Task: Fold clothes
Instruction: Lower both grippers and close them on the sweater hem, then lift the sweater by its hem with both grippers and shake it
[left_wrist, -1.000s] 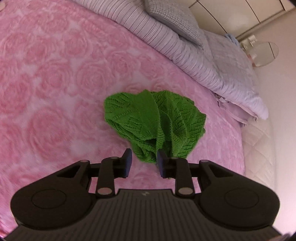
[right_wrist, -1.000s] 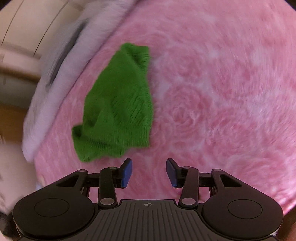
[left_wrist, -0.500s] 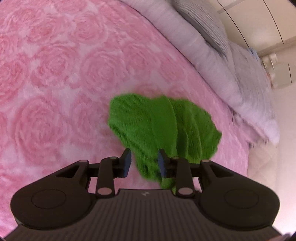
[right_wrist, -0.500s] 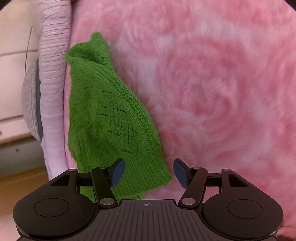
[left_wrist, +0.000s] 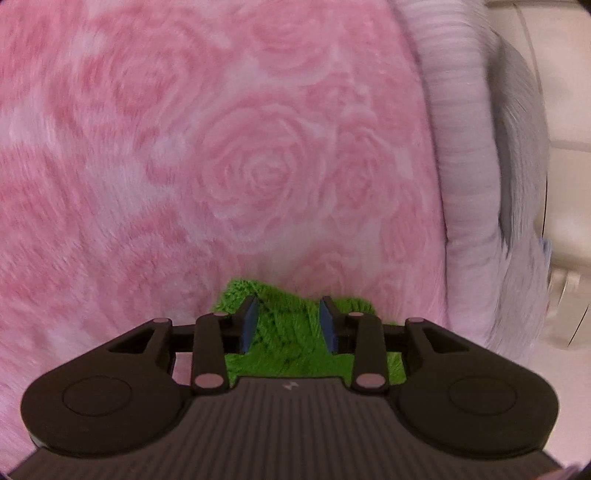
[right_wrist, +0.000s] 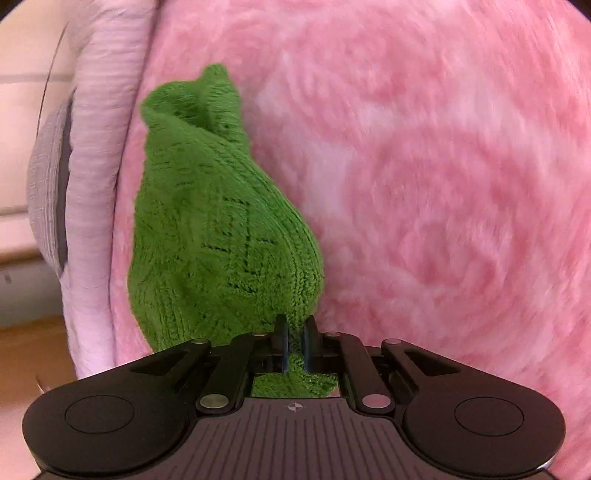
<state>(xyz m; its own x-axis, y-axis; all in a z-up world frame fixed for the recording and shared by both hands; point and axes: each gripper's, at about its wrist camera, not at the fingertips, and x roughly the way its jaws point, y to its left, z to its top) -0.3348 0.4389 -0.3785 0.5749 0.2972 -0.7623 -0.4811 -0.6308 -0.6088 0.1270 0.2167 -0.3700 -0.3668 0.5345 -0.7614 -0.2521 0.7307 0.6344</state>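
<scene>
Your right gripper (right_wrist: 294, 338) pinches the near edge of the green knit garment (right_wrist: 218, 236); its long axis runs toward 11 o'clock over the pink blanket (right_wrist: 443, 184). Your left gripper (left_wrist: 289, 325) gapes, knit between its fingers at 6 o'clock, unclamped.

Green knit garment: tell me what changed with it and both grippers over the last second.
The right gripper moved in and shut on the green knit garment. The left gripper advanced over the garment's edge, with cloth now between its open jaws. The garment stays crumpled on the pink rose blanket.
</scene>
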